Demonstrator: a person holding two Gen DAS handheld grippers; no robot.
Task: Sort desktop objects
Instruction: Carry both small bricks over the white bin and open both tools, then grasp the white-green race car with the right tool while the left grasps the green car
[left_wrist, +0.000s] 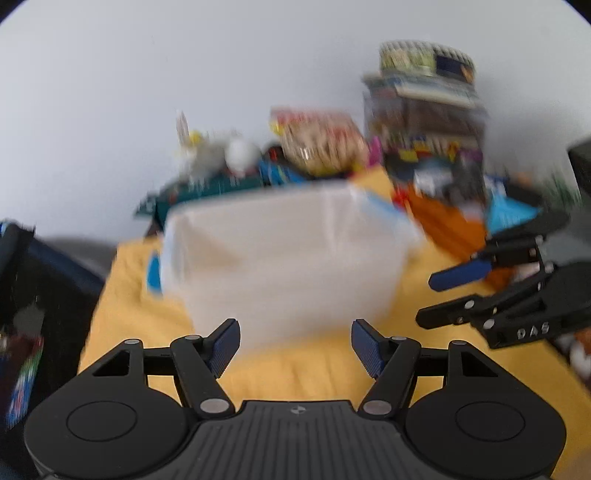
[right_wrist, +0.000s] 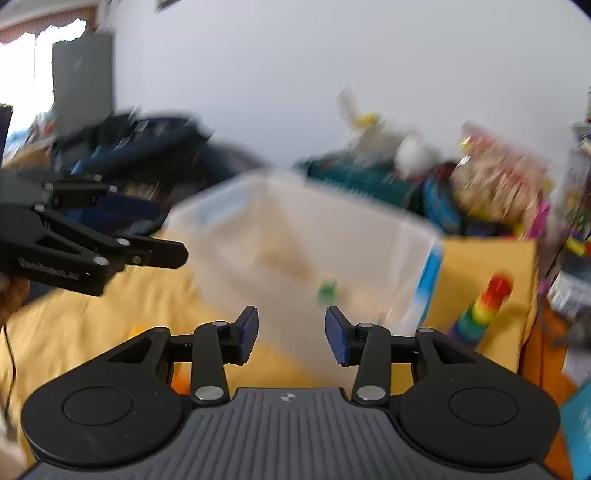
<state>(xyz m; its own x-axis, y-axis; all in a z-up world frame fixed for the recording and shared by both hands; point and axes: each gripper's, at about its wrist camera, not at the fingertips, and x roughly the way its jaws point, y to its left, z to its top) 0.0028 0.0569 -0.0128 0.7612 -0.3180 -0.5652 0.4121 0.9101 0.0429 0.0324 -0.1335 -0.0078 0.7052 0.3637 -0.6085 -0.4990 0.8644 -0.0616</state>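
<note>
Left black two-finger gripper with blue pads (left_wrist: 295, 345) gapes wide, nothing between; right black gripper (right_wrist: 291, 334) parted narrower, empty too, both angled downward.

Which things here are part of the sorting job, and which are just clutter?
Job:
- translucent bin
- rainbow stacking toy
- small green piece seen through the bin

Lying about:
- snack bag
- stacked boxes
- white toy figure
- yellow cloth
</note>
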